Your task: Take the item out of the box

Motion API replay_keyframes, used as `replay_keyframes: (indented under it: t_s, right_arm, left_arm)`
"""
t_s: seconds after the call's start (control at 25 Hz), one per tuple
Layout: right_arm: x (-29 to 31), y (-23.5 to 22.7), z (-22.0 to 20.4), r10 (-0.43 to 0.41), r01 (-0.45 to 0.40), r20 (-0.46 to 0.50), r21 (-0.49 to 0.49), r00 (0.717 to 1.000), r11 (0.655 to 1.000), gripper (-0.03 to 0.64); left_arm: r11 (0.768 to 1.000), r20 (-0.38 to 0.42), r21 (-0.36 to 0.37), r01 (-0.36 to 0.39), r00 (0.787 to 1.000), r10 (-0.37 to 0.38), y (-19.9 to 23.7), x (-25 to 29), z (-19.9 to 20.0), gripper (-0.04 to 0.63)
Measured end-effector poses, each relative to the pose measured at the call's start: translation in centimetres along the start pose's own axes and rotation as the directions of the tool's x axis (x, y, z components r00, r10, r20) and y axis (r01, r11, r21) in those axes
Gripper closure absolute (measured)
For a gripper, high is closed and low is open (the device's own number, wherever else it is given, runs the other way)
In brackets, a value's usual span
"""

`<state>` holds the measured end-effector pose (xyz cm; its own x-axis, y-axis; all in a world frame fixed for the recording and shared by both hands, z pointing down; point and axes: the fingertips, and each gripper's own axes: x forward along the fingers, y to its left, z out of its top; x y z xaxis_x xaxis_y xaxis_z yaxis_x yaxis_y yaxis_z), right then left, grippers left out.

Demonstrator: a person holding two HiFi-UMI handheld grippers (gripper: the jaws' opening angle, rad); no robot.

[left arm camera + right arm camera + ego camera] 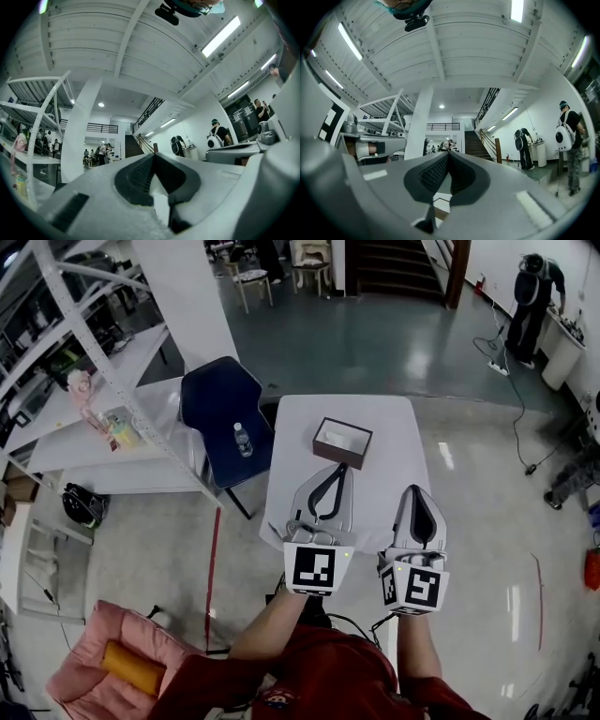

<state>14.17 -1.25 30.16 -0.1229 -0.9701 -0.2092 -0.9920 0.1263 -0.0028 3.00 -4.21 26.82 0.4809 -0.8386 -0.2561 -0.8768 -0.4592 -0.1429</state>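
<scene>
A small brown box (342, 442) with a pale lining stands open on the white table (300, 418), toward its far side; I cannot make out what lies inside. My left gripper (341, 466) is shut, its tips just short of the box's near edge. My right gripper (413, 489) hangs to the right over the table's near part, jaws together with nothing between them. Both gripper views tilt upward at the ceiling; in them the left gripper (153, 154) and the right gripper (448, 153) show their tips meeting, and neither view shows the box.
A dark blue chair (221, 409) with a water bottle (243, 439) on its seat stands left of the table. White metal shelving (84, 362) runs along the left. A person (534, 301) stands far right by a counter, a cable trailing over the floor. A pink cushion (103, 662) lies at the lower left.
</scene>
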Motion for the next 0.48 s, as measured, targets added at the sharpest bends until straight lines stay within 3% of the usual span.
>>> replay_keyframes:
  t_s: [0.24,0.48]
  right_arm:
    - [6.1,-1.1,-0.2,-0.015,0.017,0.022,-0.058,1.0,0.998,0.615]
    - [14.3,-1.1,-1.3,-0.03,0.031,0.02,-0.051,0.999,0.998,0.615]
  left_arm:
    - [0.999,-0.007,-0.03,0.036,0.999,-0.036,2.1,6.0,-2.0,0.594]
    - [0.998,0.0,-0.026,0.061,0.998,-0.061,6.3,12.7,-3.9,0.594]
